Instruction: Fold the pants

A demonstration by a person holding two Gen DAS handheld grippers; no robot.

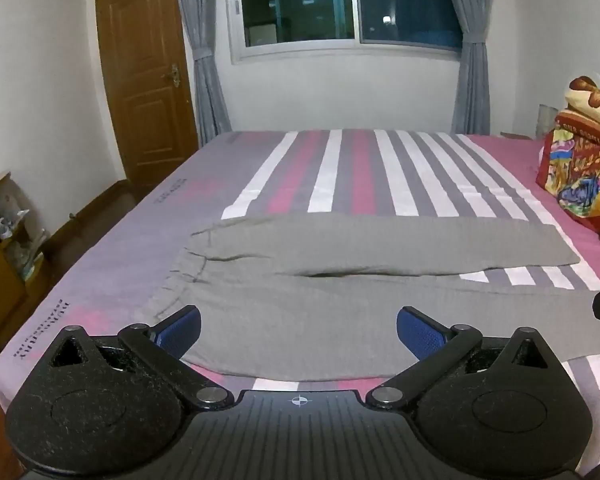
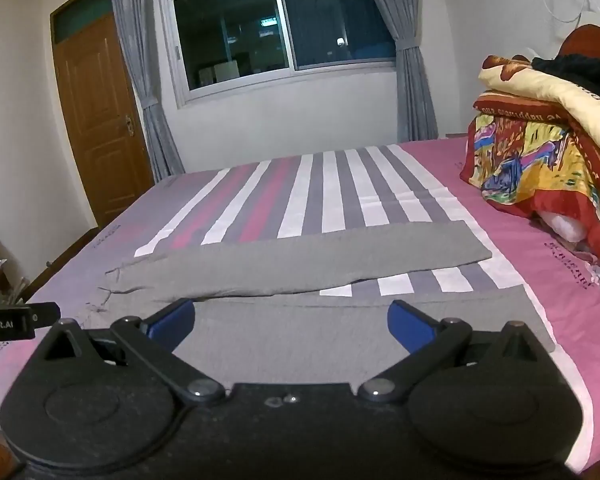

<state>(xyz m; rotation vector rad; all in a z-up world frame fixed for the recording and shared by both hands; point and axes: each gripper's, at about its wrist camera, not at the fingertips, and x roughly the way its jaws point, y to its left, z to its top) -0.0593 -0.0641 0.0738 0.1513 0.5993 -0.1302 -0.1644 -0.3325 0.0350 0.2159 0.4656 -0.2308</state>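
Right now both my left gripper [image 1: 299, 330] and right gripper [image 2: 291, 322] gape wide, empty, above the flat-spread pants [image 1: 340, 280] on the bed [image 1: 100, 272], ready to pinch.

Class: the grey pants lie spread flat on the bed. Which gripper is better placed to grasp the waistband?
Probably the left gripper: the waistband lies just ahead, left. The right gripper faces the leg.

The grey pants [image 1: 340, 264] are soft, matt knit cloth. The bed [image 1: 140, 248] wears a smooth, matt striped cotton-like sheet. The left gripper [image 1: 299, 330] is matt black plastic flecked with lint, its fingers [image 1: 418, 330] padded in textured blue rubber, with shiny metal pivots. The door [image 1: 148, 80] is varnished, slightly glossy wood.
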